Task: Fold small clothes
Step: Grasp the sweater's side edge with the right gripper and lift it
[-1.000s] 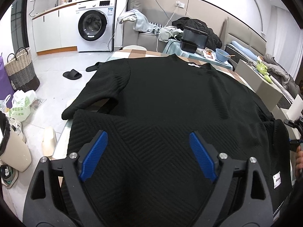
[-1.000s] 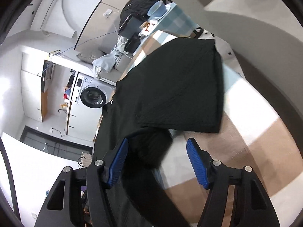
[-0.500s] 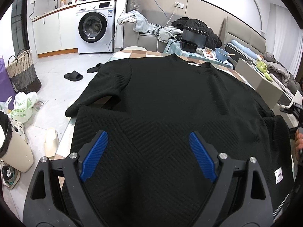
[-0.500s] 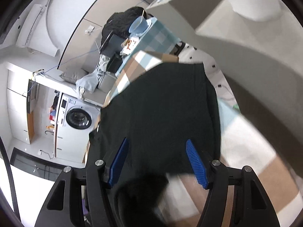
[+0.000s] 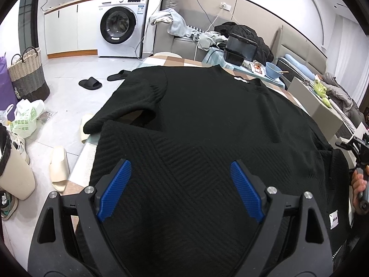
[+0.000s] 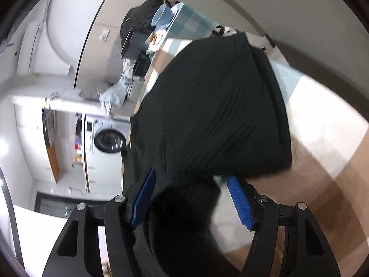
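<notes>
Right tongs [image 6: 191,199] have rolled and sunk toward the sleeve of the black sweater [image 5: 207,124].
Both tongs stand apart, clamped on nothing; the sweater lies flat on the table [image 6: 322,161], under the left tongs [image 5: 181,190], sleeve fold not yet begun.

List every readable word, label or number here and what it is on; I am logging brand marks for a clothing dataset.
Nothing can be read for certain.
White tag on the black top: dark print, too small.
White neck label: blurred.
Washing machine stickers and panel: too small.
Plastic bag on the floor: green print, illegible.
</notes>
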`<action>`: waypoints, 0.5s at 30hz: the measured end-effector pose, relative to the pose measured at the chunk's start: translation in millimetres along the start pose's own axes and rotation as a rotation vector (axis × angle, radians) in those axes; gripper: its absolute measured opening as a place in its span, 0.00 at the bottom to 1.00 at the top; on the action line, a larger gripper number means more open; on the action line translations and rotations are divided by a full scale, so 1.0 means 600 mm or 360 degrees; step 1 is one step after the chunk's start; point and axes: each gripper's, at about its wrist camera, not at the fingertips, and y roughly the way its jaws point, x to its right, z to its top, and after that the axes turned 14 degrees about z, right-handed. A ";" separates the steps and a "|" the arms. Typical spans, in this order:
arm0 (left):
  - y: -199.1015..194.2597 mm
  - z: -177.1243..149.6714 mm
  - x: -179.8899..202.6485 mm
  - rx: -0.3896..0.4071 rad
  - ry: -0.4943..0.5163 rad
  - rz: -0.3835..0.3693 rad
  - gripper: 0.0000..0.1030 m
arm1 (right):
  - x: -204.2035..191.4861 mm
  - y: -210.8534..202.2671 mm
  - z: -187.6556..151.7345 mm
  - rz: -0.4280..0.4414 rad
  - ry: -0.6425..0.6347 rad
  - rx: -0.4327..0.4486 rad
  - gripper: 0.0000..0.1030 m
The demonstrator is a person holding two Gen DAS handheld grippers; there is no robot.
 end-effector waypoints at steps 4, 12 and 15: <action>-0.005 0.000 0.004 0.0013 0.0026 0.0004 0.85 | -0.025 -0.004 0.033 -0.0044 -0.0068 0.0181 0.64; -0.006 -0.001 0.009 0.0014 0.0046 0.0001 0.85 | -0.064 0.014 0.075 -0.0317 -0.0297 0.0232 0.31; -0.006 -0.001 0.010 0.0015 0.0047 0.0002 0.85 | -0.046 0.014 0.087 -0.0388 -0.0239 0.0246 0.27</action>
